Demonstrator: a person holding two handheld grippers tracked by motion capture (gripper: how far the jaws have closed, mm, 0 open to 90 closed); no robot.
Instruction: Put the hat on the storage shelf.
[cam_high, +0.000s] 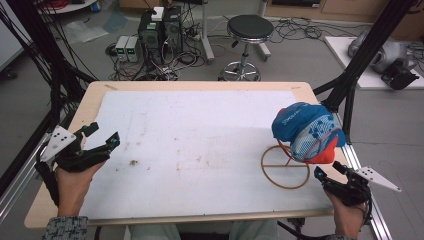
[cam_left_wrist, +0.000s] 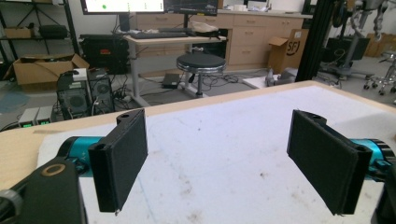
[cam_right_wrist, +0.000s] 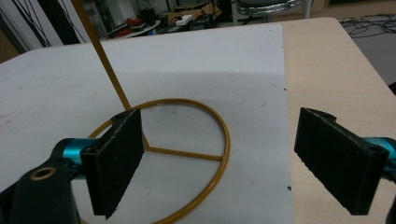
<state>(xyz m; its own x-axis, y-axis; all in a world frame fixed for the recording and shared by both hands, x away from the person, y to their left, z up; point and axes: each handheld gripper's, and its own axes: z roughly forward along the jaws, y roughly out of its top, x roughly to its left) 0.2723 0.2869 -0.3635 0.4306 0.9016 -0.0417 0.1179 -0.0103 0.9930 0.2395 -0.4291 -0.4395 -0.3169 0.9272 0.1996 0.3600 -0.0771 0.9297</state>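
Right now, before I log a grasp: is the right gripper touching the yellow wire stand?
Apart. In the high view the right gripper sits off the stand's ring with white mat between; the right gripper view shows its jaws open, holding nothing.

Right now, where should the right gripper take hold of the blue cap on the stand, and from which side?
Probably the cap's near lower edge, where the orange part hangs free above the ring base. Come from the person's side, rising from below: the open right gripper sits just in front, and the stand's upright rod lies on the far side.
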